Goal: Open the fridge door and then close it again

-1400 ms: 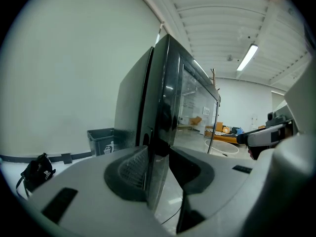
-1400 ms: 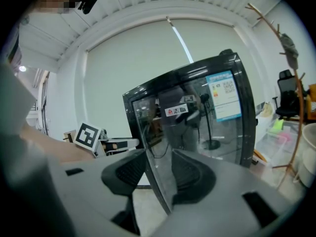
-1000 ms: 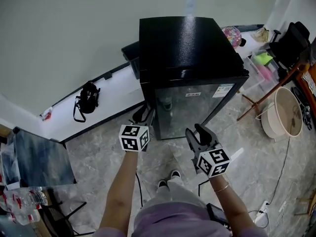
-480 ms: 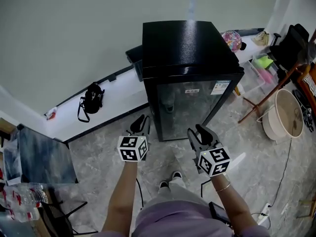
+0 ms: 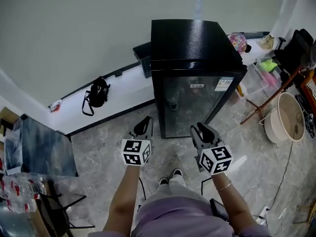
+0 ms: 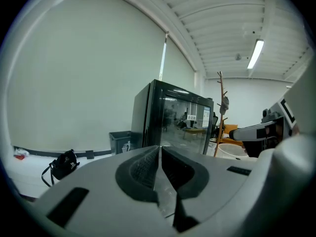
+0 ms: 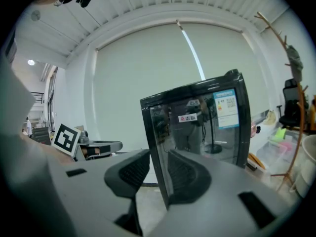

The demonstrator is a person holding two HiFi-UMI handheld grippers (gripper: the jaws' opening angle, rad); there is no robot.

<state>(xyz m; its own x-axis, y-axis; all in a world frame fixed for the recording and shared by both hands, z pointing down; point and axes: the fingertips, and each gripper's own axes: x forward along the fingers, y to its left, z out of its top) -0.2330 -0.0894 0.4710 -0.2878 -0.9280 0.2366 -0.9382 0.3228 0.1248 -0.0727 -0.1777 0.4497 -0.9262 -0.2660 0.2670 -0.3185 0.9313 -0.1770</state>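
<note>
Fridge: one, black, with a glass door (image 5: 193, 107). It stands on the floor by the wall, door shut, just ahead of both grippers and touched by neither.
Grippers: two, each with one marker cube.
Left hand-held gripper (image 5: 144, 125): jaws closing and narrow, tips about meeting, nothing between them.
Right hand-held gripper (image 5: 203, 130): jaws closing with a plain gap left, nothing gripped.
Other counts: one bag (image 5: 97, 93) on the floor at the wall, one bin (image 5: 143, 57) left of the fridge, one basin (image 5: 284, 116) to the right.
Head view only: the fridge top, both arms, the person's shoes, and the bag, bin and basin together.
Left gripper view only: a ceiling light (image 6: 256, 53), a coat stand (image 6: 220, 107), and the right gripper at the frame's right edge.
Right gripper view only: two door stickers (image 7: 225, 107) at close range; the fridge's near corner shows through the jaw gap but stands well apart. The left gripper's cube is at frame left.
</note>
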